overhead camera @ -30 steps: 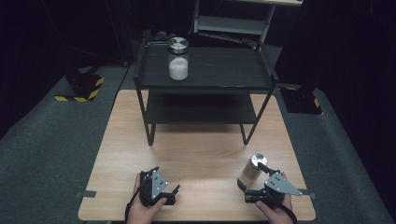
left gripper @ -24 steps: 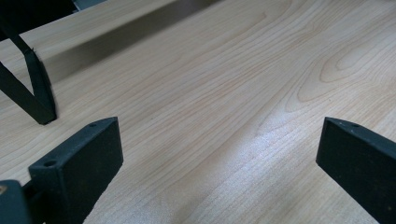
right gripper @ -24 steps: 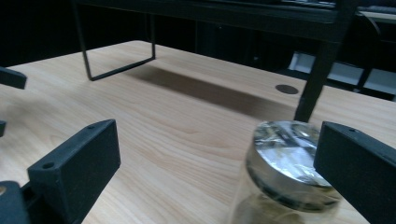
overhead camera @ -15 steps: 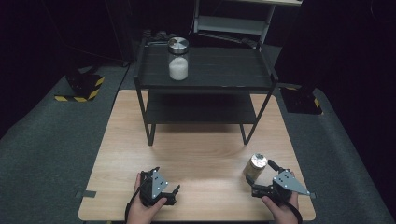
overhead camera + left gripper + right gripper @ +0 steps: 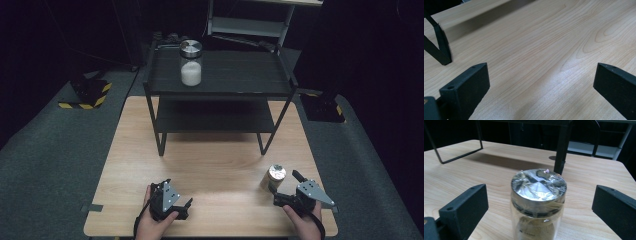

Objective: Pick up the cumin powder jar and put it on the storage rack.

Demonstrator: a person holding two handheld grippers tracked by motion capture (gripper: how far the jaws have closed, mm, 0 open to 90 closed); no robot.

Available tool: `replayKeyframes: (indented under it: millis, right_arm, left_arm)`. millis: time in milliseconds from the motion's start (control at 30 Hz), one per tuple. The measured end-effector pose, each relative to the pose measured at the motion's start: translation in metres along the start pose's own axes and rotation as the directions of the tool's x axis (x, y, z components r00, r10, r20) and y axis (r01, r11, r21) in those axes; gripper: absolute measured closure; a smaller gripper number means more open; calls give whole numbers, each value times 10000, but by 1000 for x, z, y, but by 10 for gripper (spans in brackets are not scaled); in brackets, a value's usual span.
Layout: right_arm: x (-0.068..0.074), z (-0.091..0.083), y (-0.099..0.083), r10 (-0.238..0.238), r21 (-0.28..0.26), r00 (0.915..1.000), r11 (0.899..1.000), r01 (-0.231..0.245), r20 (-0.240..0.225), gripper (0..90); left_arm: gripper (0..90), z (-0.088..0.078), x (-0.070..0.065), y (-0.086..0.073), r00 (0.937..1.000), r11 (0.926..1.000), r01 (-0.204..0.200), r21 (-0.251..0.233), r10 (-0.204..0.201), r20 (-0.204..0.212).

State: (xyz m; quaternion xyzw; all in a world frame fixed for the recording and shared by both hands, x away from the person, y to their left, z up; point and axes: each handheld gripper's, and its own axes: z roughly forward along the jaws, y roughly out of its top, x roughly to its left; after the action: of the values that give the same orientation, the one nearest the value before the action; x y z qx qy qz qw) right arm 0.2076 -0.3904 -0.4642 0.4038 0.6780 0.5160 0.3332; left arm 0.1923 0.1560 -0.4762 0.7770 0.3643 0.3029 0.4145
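Note:
A small glass jar (image 5: 275, 174) with a shiny foil-covered lid and brown contents stands on the wooden table (image 5: 215, 155) near its front right. My right gripper (image 5: 284, 182) is open just behind it. In the right gripper view the jar (image 5: 538, 202) stands upright and centred between the wide-apart jaws, touching neither. A taller jar (image 5: 190, 64) with a silver lid and white contents stands on the top of the black two-tier rack (image 5: 220, 87). My left gripper (image 5: 178, 194) rests open at the front left, its jaws spread over bare wood (image 5: 541, 75).
The rack takes up the back half of the table, and one of its legs (image 5: 439, 47) shows in the left gripper view, another (image 5: 561, 157) just beyond the small jar. Grey carpet surrounds the table. A yellow-black striped block (image 5: 87, 97) lies on the floor at the left.
My right gripper has shifted slightly to the right beside the small jar. The jar, the left gripper and the rack have stayed where they were.

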Motion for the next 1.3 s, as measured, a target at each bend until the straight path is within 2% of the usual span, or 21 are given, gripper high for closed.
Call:
replayKeyframes:
  millis: [200, 400, 600, 633, 733, 1300]
  right_arm:
    - [-3, 8, -2, 213, 156, 9998, 9997, -213, -29, 17]
    - [-5, 17, -4, 8, 178, 9997, 9998, -3, -246, 107]
    - [-7, 23, -7, 209, 184, 9992, 9996, -202, -348, 194]
    - [-7, 23, -8, 216, 111, 9992, 9997, -213, -350, 243]
    - [-6, 24, -10, 225, 25, 9992, 9997, -224, -319, 285]
    - [-3, 25, -8, 310, 23, 9994, 9995, -310, -152, 328]
  left_arm:
    - [8, 0, 0, 0, 10000, 10000, -24, 12, 24, 22]
    - [9, 0, 0, 0, 10000, 10000, -45, 14, 45, 36]
    - [9, 0, 0, 1, 10000, 10000, -69, 26, 68, 34]
    - [9, 0, 0, 1, 10000, 10000, -77, 29, 77, 37]
    - [9, 0, 0, 0, 10000, 10000, -74, 24, 74, 32]
    - [9, 0, 0, 1, 9999, 9999, -130, 42, 130, 49]
